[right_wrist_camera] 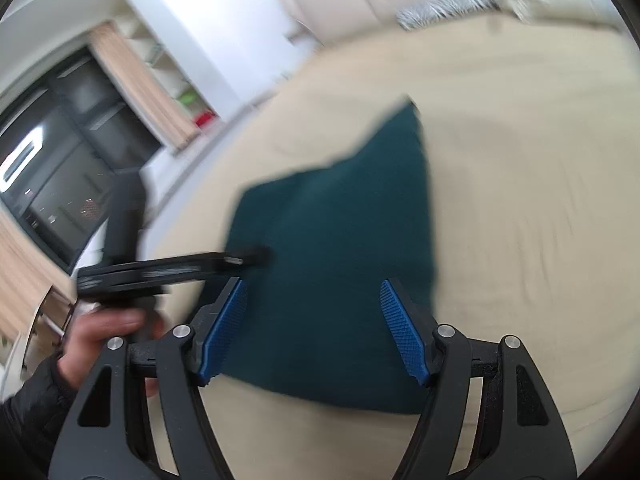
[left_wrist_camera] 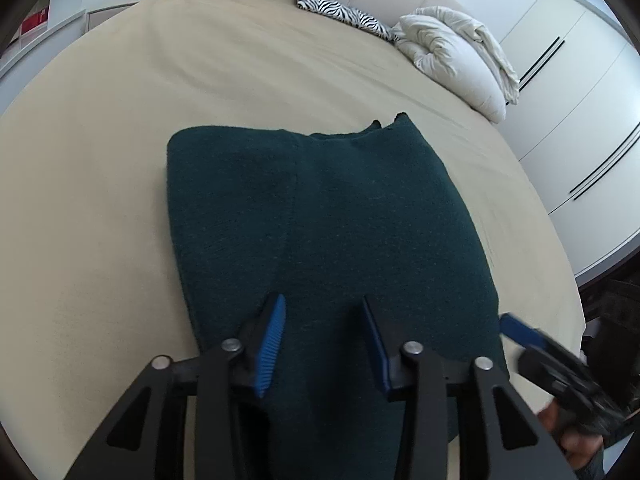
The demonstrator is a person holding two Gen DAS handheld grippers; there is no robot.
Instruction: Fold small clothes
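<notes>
A dark green knitted garment lies folded flat on the beige bed; it also shows in the right wrist view. My left gripper is open and empty, its blue-padded fingers just above the garment's near end. My right gripper is open and empty above the garment's near edge. In the left wrist view the right gripper shows at the garment's right side. In the right wrist view the left gripper reaches in from the left, over the garment's left edge; that view is blurred.
The beige bedspread spreads all around the garment. A white crumpled pillow and a zebra-print cloth lie at the far side by the headboard. White wardrobe doors stand to the right. Shelves and a dark cabinet stand beyond the bed's left edge.
</notes>
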